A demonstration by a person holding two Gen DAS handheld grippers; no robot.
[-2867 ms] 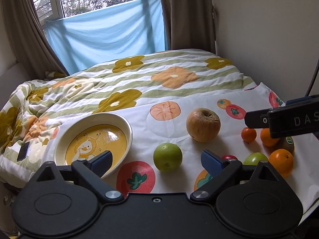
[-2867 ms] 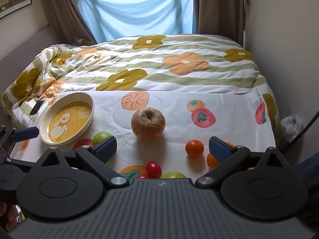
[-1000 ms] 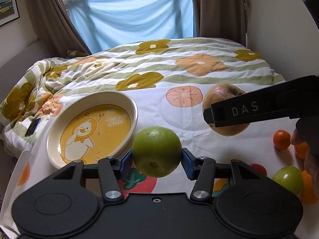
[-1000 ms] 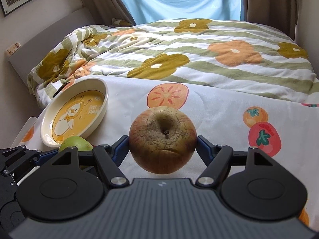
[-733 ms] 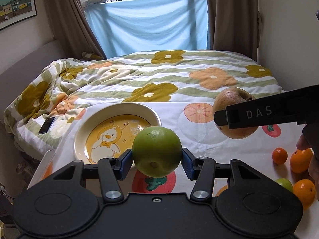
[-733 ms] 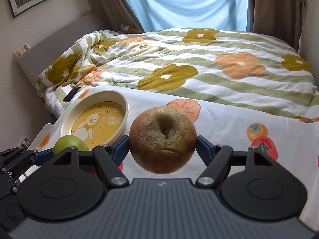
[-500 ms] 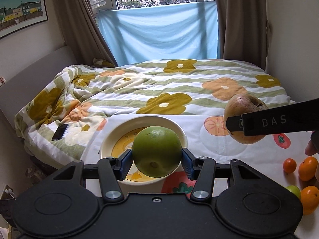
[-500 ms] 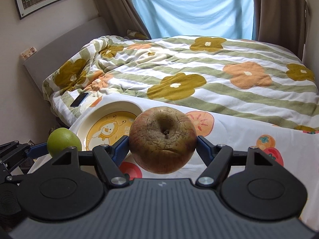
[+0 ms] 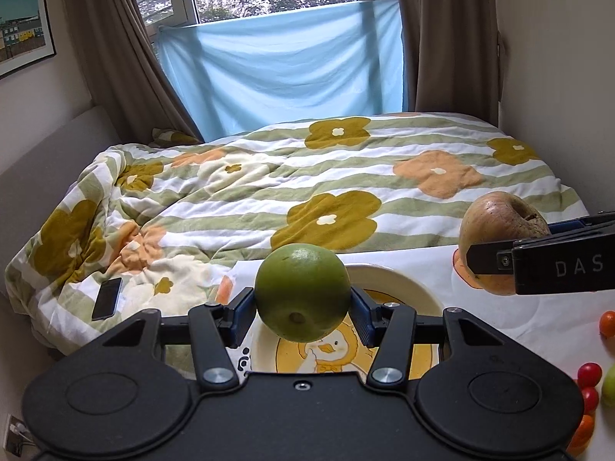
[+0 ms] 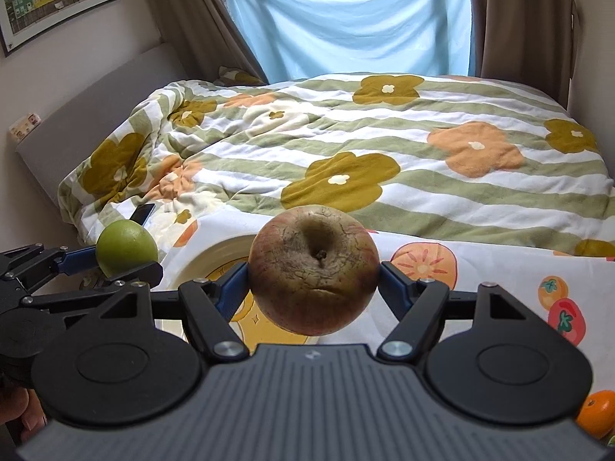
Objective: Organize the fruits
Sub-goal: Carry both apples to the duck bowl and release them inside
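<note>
The left tongs (image 9: 302,309) grip a green apple (image 9: 302,292) between both pads, held above the yellow duck plate (image 9: 399,280). The right tongs (image 10: 313,286) clamp a wrinkled brown apple (image 10: 313,271), raised beside that plate's right rim.

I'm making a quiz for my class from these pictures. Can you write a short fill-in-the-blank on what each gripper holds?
1. The left gripper is shut on a ____ apple.
2. The right gripper is shut on a ____ apple.
3. Below both apples lies a plate with a ____ drawn on it.

Missing words: green; brown; duck
</note>
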